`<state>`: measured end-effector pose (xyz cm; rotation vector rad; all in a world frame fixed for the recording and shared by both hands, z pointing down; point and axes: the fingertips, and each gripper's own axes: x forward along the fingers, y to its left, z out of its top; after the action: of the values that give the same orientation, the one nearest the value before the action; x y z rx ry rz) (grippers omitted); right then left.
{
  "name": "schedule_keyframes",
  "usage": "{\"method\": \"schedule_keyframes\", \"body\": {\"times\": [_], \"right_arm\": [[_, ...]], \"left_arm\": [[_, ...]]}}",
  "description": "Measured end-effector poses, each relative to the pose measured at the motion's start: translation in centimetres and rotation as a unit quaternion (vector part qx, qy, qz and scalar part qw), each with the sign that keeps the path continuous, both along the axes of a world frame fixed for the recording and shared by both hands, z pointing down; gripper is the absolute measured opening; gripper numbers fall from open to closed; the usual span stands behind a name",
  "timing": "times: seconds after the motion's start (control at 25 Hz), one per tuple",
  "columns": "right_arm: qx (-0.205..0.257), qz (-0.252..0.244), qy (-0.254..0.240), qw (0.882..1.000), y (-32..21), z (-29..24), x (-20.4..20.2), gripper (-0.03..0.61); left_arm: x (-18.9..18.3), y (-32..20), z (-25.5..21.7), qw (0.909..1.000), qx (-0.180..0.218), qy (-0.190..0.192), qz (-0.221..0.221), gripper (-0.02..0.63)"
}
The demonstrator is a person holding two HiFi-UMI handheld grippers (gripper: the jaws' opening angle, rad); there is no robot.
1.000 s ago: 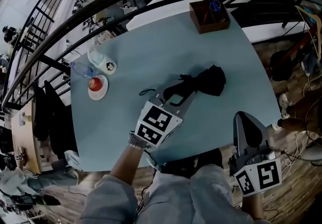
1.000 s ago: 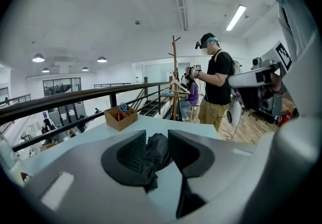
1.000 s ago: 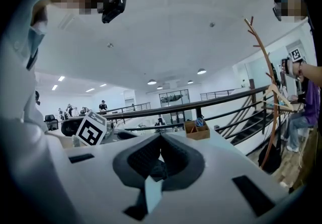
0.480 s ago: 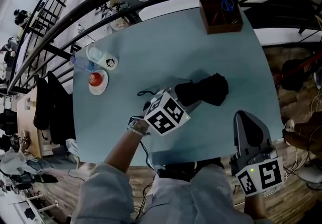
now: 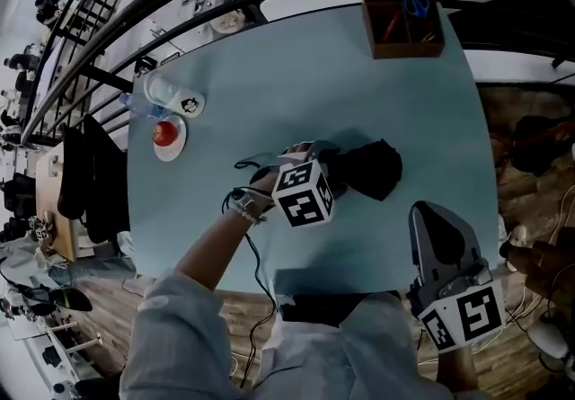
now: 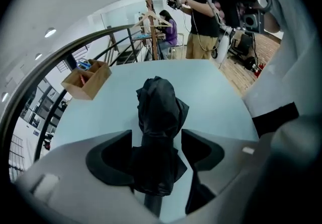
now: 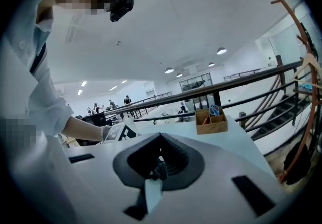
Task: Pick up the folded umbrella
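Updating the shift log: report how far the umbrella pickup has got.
Done: the left claw straddles the folded umbrella on the table, its jaws having just been opening, now wide. In hand: nothing yet; the pads are not pressing it. Left: close on it and lift. The right claw sits shut, idle by the table's edge.

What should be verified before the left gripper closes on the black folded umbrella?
1. Jaws of the left gripper stand apart, having just been opening: ok.
2. The black folded umbrella lies between those jaws: ok.
3. Umbrella rests on the light blue table with nothing on top of it: ok.
4. Jaws low enough to catch the whole bundle: cannot tell.
5. The right gripper is away from the umbrella, jaws together and empty: ok.
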<state>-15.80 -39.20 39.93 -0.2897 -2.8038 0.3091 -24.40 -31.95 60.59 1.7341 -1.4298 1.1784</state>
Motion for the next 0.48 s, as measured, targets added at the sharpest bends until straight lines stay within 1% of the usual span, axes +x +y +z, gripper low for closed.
{"method": "schedule_keyframes", "body": {"times": [0.12, 0.2, 0.36, 0.48], "right_arm": [[-0.001, -0.011, 0.003, 1.0, -0.9, 0.4, -0.4, -0.001], [0.007, -0.022, 0.004, 1.0, -1.3, 0.6, -0.5, -0.001], [0.022, -0.04, 0.007, 0.999, -2.1, 1.0, -0.9, 0.0], [0.017, -0.048, 0.009, 0.999, -2.8, 1.3, -1.1, 0.0]], "left_arm": [[0.0, -0.3, 1.3, 0.9991, -0.035, -0.006, 0.024, 0.287], [0.1, -0.4, 2.4, 0.9974, -0.06, -0.01, 0.037, 0.288], [0.3, 0.1, 4.6, 0.9927, -0.11, -0.002, 0.05, 0.288], [0.0, 0.2, 5.9, 0.9889, -0.136, -0.008, 0.058, 0.287]]}}
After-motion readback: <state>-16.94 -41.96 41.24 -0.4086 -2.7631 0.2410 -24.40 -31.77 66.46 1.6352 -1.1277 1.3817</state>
